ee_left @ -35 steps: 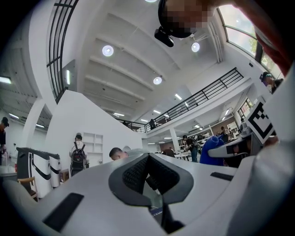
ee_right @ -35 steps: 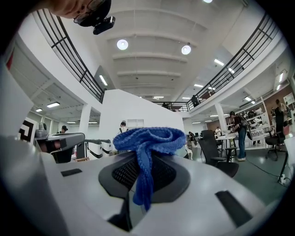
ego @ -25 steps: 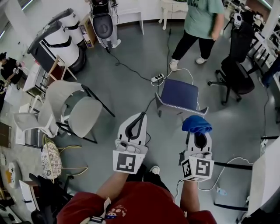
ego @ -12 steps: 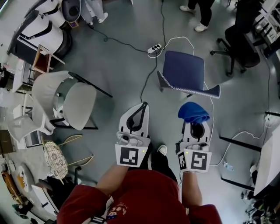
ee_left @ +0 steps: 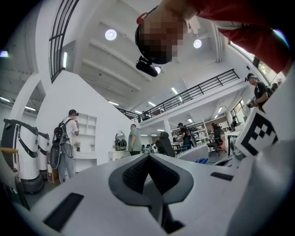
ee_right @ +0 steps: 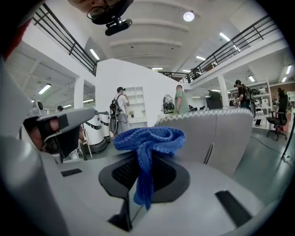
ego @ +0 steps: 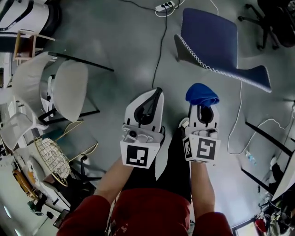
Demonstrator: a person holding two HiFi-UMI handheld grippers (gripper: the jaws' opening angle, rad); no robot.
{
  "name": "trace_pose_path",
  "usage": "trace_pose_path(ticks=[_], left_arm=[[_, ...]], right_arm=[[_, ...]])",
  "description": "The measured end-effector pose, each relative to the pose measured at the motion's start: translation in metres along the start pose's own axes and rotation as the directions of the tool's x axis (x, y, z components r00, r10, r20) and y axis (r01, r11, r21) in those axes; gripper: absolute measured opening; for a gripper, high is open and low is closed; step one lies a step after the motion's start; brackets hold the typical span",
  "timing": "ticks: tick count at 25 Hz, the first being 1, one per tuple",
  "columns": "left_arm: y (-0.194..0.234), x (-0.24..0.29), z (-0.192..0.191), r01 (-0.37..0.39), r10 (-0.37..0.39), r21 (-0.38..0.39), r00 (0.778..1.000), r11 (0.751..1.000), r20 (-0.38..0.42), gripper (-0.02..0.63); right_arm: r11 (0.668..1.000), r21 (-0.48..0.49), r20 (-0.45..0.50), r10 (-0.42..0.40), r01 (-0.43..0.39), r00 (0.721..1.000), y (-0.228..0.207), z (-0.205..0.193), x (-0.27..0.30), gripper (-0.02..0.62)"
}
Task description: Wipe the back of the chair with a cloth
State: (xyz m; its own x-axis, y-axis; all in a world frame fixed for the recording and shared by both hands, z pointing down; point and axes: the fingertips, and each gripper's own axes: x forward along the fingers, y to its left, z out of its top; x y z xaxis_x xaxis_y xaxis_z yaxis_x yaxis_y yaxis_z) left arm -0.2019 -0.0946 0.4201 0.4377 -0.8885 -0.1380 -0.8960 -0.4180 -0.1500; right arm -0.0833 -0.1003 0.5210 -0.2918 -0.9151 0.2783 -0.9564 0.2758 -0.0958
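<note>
The blue chair [ego: 209,39] stands on the grey floor at the upper right of the head view, its stitched back edge [ego: 216,73] turned toward me. My right gripper [ego: 203,107] is shut on a bunched blue cloth [ego: 201,96], a little short of that edge. In the right gripper view the cloth [ee_right: 150,138] hangs between the closed jaws, and the grey back of the chair [ee_right: 216,138] rises just behind it. My left gripper [ego: 154,94] is shut and holds nothing. It is level with the right one, to the left of the chair.
A white shell chair [ego: 69,90] stands at the left. A black cable [ego: 159,50] runs to a power strip [ego: 167,6] at the top. A wire basket [ego: 51,159] lies at the lower left, and black frame legs [ego: 262,133] at the right. Several people stand far off.
The blue chair has come closer and now sits higher and further right in the head view. Both grippers keep their pose, and the cloth stays in the right one.
</note>
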Motion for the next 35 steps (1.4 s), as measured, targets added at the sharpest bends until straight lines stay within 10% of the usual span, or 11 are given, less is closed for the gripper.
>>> trace_pose_path(ticks=[15, 35], left_arm=[[-0.023, -0.018, -0.209, -0.089, 0.088, -0.004, 0.989, 0.996, -0.121, 0.014], [-0.013, -0.018, -0.211, -0.109, 0.105, -0.015, 0.981, 0.994, -0.162, 0.014]], right_arm=[[1.000, -0.004, -0.210, 0.009, -0.010, 0.978, -0.040, -0.256, 0.174, 0.063], [0.998, 0.051, -0.305, -0.022, 0.040, 0.952, -0.052, -0.247, 0.214, 0.063]])
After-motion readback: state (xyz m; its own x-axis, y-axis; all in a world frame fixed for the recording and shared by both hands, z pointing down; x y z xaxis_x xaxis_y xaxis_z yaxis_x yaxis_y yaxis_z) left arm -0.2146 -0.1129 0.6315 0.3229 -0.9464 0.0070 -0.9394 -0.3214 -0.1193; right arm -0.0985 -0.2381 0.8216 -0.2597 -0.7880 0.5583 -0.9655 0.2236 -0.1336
